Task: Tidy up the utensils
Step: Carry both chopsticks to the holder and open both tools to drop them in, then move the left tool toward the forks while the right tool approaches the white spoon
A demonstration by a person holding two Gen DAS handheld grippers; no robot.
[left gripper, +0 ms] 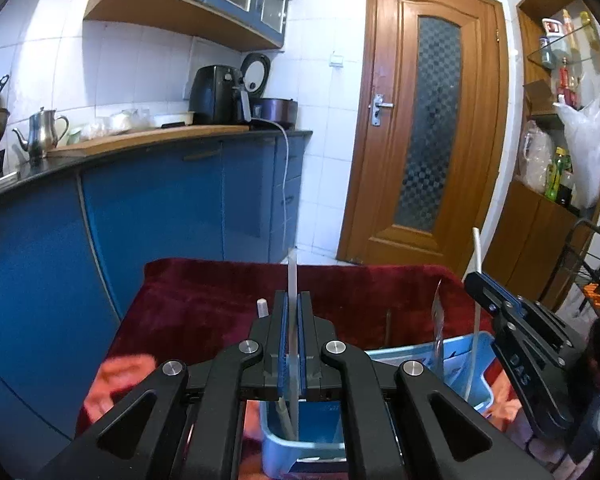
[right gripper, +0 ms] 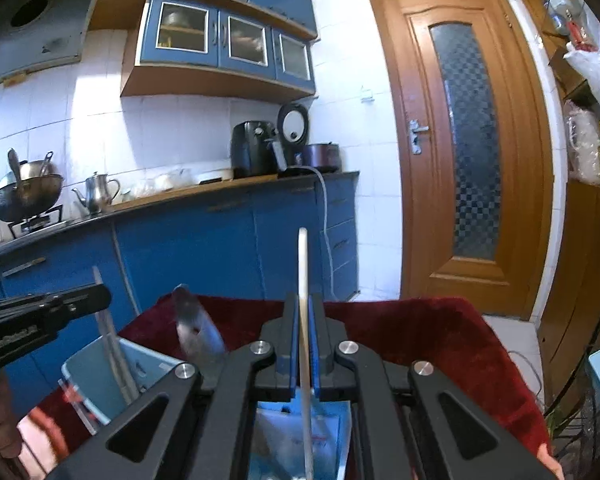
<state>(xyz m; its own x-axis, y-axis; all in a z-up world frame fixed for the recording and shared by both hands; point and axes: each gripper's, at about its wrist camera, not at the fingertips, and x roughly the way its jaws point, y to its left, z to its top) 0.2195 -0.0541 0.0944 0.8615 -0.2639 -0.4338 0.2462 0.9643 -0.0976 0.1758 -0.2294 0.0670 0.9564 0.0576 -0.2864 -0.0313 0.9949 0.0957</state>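
My left gripper (left gripper: 293, 295) is shut on a thin, pale grey utensil handle (left gripper: 292, 268) that stands upright; its lower end reaches into a light blue bin (left gripper: 482, 364) below the jaws. My right gripper (right gripper: 304, 297) is shut on a white utensil (right gripper: 303, 260), also upright over the blue bin (right gripper: 96, 364). A metal spoon (right gripper: 196, 328) stands in the bin between the two grippers, bowl up. Each gripper shows in the other's view: the right gripper (left gripper: 474, 280) at the right edge, the left gripper (right gripper: 104, 294) at the left edge.
The bin sits on a pink cloth (left gripper: 120, 376) over a dark red table cover (left gripper: 204, 296). Blue cabinets (left gripper: 152, 216) and a counter with a kettle (left gripper: 42, 132) run behind. A wooden door (left gripper: 432, 128) and a shelf unit (left gripper: 556, 168) stand to the right.
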